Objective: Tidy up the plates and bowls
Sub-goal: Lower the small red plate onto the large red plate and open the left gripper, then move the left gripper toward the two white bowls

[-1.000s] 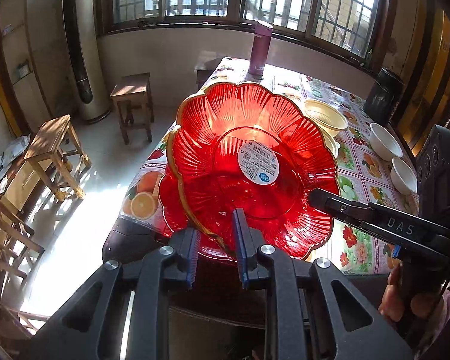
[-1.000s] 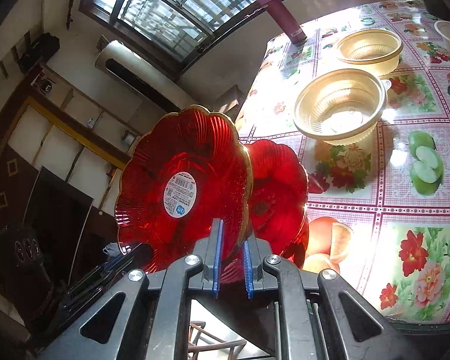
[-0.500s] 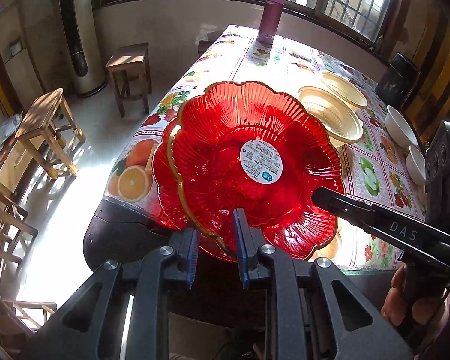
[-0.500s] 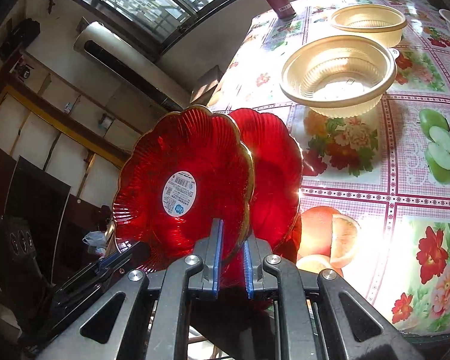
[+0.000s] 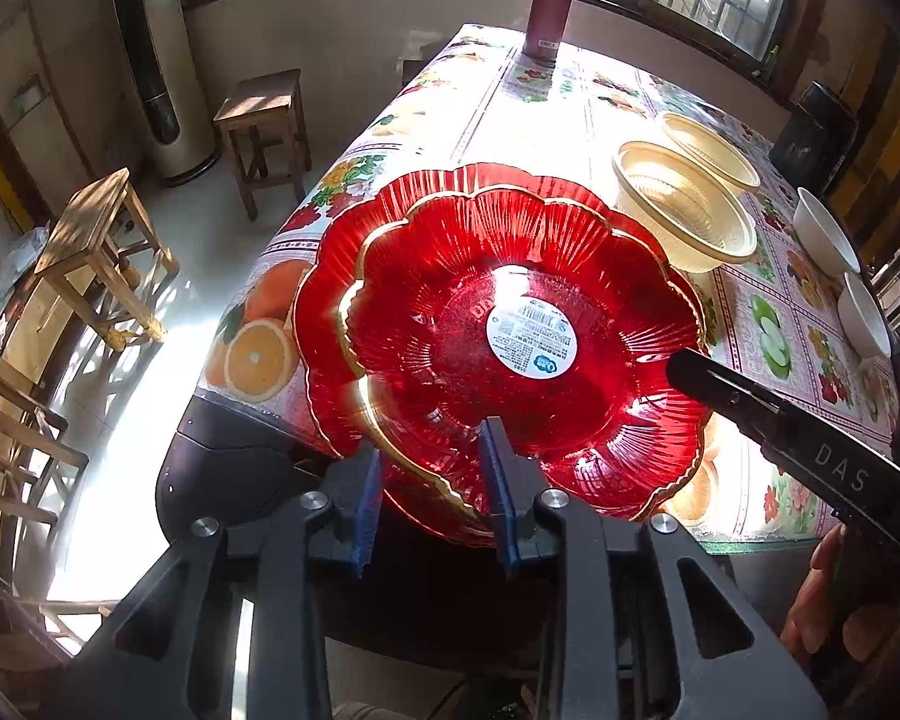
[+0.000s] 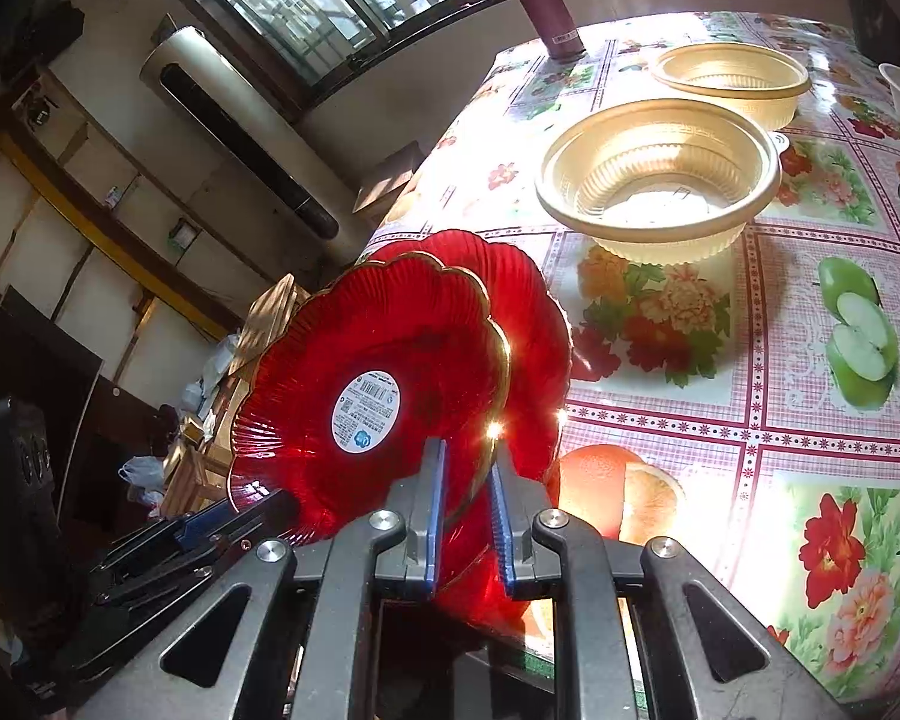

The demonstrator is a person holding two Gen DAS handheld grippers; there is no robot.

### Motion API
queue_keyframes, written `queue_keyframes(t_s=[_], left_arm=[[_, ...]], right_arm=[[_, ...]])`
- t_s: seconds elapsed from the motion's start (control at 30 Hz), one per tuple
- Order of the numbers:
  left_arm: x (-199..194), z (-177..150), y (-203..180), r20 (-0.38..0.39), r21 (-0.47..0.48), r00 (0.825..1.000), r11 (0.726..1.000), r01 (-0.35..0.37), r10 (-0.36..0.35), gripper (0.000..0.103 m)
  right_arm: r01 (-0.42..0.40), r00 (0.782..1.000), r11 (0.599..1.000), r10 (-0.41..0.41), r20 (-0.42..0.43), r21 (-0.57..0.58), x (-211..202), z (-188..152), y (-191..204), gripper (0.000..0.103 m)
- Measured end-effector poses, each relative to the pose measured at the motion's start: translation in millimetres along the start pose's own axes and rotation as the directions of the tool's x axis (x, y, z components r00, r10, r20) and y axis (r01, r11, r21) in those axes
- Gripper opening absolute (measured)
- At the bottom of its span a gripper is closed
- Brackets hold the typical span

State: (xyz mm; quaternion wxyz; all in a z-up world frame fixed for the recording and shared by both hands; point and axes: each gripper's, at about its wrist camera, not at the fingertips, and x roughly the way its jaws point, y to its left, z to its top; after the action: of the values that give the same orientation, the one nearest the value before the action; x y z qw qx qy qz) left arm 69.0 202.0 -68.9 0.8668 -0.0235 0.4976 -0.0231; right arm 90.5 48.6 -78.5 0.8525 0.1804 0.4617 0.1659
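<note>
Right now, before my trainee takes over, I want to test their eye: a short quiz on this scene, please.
1. True or false: the labelled red plate lies on a second red plate.
2. How many cream bowls are on the table?
3. The maroon flask stands: A at the table's far end; B on a stool; C inside a bowl.
Key: 1 true; 2 two; 3 A.
</note>
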Motion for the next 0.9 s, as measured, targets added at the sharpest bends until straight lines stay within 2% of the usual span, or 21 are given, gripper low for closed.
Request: queue_keyframes(t_s=[0.07,0.13,0.17,0.2,0.27,0.33,0.37,0.4,0.47,0.53,0.7,0.77,0.9], left_arm=[[-3.7,-0.7,-0.4,0.015,-0.005,1.0,1.0,-0.018,0.018,0.03],[-10.3,-2.5,-4.3,0.053,0.016,0.995,0.996,-0.088,0.087,0.041],[-15.2,-4.5,-5.9,0.084,0.023,0.989,0.992,-0.123,0.12,0.055],[-21.0,-7.0,-7.1,0.122,0.024,0.982,0.989,-0.148,0.144,0.063],[-33.9,-11.5,-9.4,0.188,0.017,0.969,0.986,-0.165,0.158,0.064],[-47.0,-15.6,-11.3,0.253,-0.002,0.953,0.985,-0.17,0.165,0.067],[-54.6,-18.3,-14.1,0.291,-0.016,0.943,0.986,-0.165,0.163,0.074],[-61.9,-19.7,-17.8,0.326,-0.023,0.933,0.988,-0.15,0.149,0.081],[-73.7,-22.6,-29.7,0.38,-0.008,0.918,0.993,-0.117,0.111,0.082],[-83.5,-25.4,-45.6,0.424,0.021,0.902,0.995,-0.1,0.081,0.082],[-99.8,-42.6,-94.2,0.519,0.127,0.854,0.991,-0.038,-0.033,0.085],[-101.9,-46.8,-111.2,0.529,0.167,0.845,0.986,-0.011,-0.08,0.085],[-101.2,-52.6,-141.7,0.508,0.249,0.848,0.968,0.021,-0.149,0.085]], right_arm=[[-0.004,1.0,1.0,0.004,0.005,0.002,-4.2,2.3,-3.0,0.018],[-0.013,1.0,1.0,0.013,0.023,0.002,-11.0,3.4,-5.0,0.025],[-0.012,0.999,1.0,0.012,0.036,-0.003,-15.0,4.0,-5.7,0.028],[-0.004,0.999,1.0,0.004,0.049,-0.008,-19.7,3.9,-7.6,0.031],[0.002,0.996,1.0,-0.001,0.087,-0.01,-31.0,3.4,-11.3,0.053],[-0.003,0.991,1.0,0.006,0.134,-0.017,-44.7,2.4,-17.9,0.059],[-0.005,0.988,1.0,0.009,0.151,-0.022,-50.2,1.9,-21.3,0.06],[-0.01,0.985,1.0,0.014,0.172,-0.025,-57.3,1.6,-26.5,0.061],[-0.014,0.976,1.0,0.017,0.216,-0.016,-70.2,0.3,-38.8,0.071],[-0.023,0.969,1.0,0.023,0.244,-0.003,-81.2,-1.2,-54.2,0.075],[-0.024,0.949,1.0,0.018,0.315,0.014,-111.5,-14.5,-97.4,0.076],[-0.009,0.94,1.0,0.002,0.341,0.019,-124.6,-22.0,-116.8,0.077],[0.011,0.923,0.998,-0.032,0.383,0.059,-152.7,-32.5,-158.3,0.077]])
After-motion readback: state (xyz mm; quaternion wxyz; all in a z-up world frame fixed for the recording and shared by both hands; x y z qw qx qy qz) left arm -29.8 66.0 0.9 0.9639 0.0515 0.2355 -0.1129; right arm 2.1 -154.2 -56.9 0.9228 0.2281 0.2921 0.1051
